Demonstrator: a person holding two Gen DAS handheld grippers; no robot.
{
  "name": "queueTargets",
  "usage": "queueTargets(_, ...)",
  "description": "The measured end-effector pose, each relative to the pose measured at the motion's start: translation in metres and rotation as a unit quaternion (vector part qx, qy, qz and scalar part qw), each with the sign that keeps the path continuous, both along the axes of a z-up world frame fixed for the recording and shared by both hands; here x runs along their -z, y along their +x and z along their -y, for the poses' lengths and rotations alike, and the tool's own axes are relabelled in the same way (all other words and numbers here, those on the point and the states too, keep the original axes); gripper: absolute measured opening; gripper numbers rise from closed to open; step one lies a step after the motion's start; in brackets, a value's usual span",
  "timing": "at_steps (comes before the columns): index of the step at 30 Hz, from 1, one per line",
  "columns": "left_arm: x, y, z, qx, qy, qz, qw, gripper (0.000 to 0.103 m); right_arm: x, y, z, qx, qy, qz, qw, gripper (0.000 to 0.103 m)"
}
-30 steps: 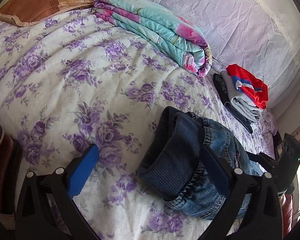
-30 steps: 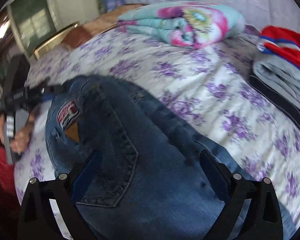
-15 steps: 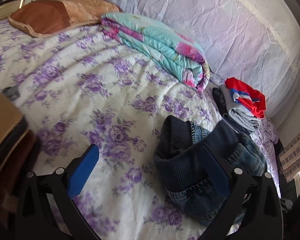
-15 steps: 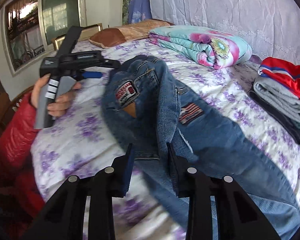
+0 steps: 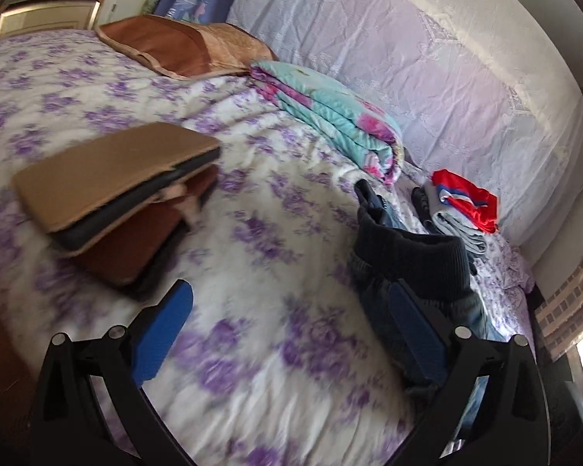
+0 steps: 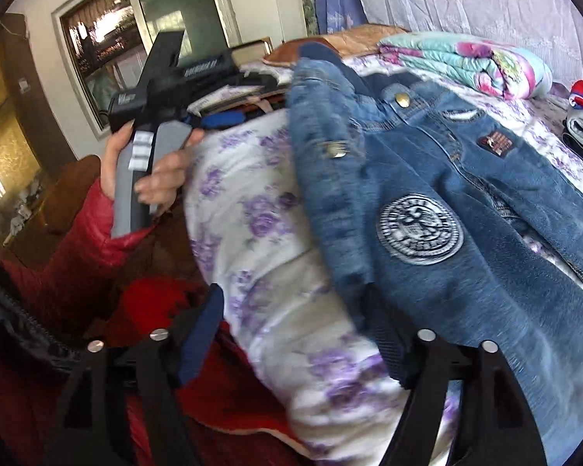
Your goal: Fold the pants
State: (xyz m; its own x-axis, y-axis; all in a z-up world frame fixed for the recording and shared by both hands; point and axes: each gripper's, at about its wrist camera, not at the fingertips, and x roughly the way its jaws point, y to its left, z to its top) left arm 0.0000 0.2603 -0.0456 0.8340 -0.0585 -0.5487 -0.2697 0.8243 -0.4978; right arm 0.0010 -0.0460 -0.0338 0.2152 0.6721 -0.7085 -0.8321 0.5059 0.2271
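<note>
My left gripper (image 5: 287, 334) gapes wide, gripping nothing. My right gripper (image 6: 299, 326) has just been opening, jaws apart.

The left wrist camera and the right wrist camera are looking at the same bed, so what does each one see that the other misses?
Only the left wrist view shows the left gripper head-on, open over the bedspread, and a tan pad.

Only the right wrist view shows the hand in a red sleeve, a window, the round patch and the right gripper, whose jaws have just been opening.

Both show the jeans, folded quilt and clothes pile.
</note>
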Motion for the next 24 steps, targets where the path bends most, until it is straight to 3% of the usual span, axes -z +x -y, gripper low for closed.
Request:
queueTargets(4,-0.016,-0.024,-0.009,-0.012,-0.026,0.014,0.9995,0.098,-0.026,0.007,0.024,0.054,0.054,0.038,0.996,0.076)
queueTargets(6,-0.029,-0.022,0.001,0.012,-0.035,0.015,0.9992,0.098,-0.033,0.025,0.030,0.108,0.051,0.052,0.991,0.078)
queueTargets(8,-0.044,-0.012,0.024,0.043,-0.016,0.006,0.9989,0.098,-0.029,0.042,0.025,0.129,0.035,0.041,0.990,0.079)
queueTargets(11,-0.058,0.011,0.070,0.072,0.064,-0.020,0.9951,0.098,0.000,0.043,0.002,0.100,-0.011,-0.015,0.995,0.083)
queueTargets(13,-0.056,0.029,0.096,0.074,0.132,-0.055,0.9869,0.098,0.013,0.027,-0.012,0.067,-0.049,0.017,0.996,0.094)
queueTargets(14,-0.050,0.039,0.109,0.074,0.175,-0.078,0.9787,0.098,0.015,0.015,-0.013,0.055,-0.062,0.048,0.995,0.094)
queueTargets(16,-0.036,0.048,0.119,0.071,0.212,-0.103,0.9693,0.099,0.012,0.008,0.003,0.059,-0.040,0.042,0.997,0.094)
queueTargets(18,-0.015,0.052,0.112,0.065,0.199,-0.123,0.9700,0.099,0.006,0.011,0.035,0.083,0.012,-0.001,0.996,0.093)
queueTargets(20,0.004,0.051,0.093,0.062,0.156,-0.142,0.9756,0.099,-0.001,0.012,0.079,0.138,0.063,-0.035,0.988,0.093)
queueTargets(22,0.022,0.045,0.070,0.075,0.082,-0.136,0.9843,0.099,-0.007,0.009,0.130,0.203,0.108,-0.056,0.972,0.093)
queueTargets(24,0.024,0.041,0.068,0.084,0.089,-0.121,0.9850,0.099,-0.008,0.004,0.195,0.293,0.147,-0.079,0.942,0.093)
